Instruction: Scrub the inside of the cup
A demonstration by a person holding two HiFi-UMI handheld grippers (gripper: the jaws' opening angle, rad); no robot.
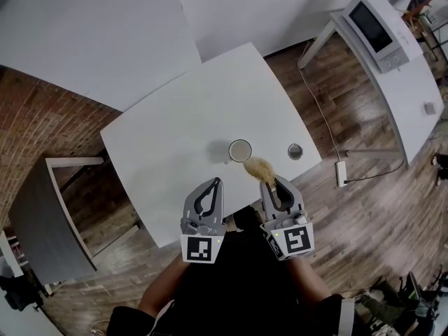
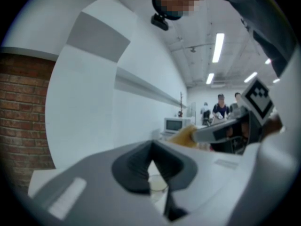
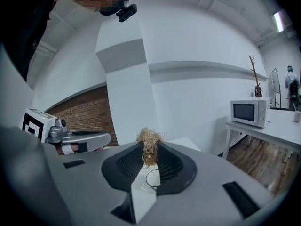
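Note:
A clear cup (image 1: 240, 150) stands upright on the white table (image 1: 175, 138), near its front edge. My right gripper (image 1: 270, 182) is shut on a tan, straw-like scrubber (image 1: 258, 167), which pokes out just right of the cup and short of its rim. In the right gripper view the scrubber (image 3: 149, 146) is pinched between the jaws of the gripper (image 3: 150, 153), with the cup (image 3: 153, 178) below. My left gripper (image 1: 218, 181) hovers at the table's front edge, shut and empty. In its own view the left gripper (image 2: 151, 155) has jaws that meet, and the cup (image 2: 157, 184) shows under them.
A small round metal object (image 1: 295, 151) lies on the table right of the cup. A microwave (image 1: 376, 29) sits on a white side table at the right. A power strip (image 1: 341, 173) lies on the wooden floor. A grey cabinet (image 1: 42, 215) stands at the left.

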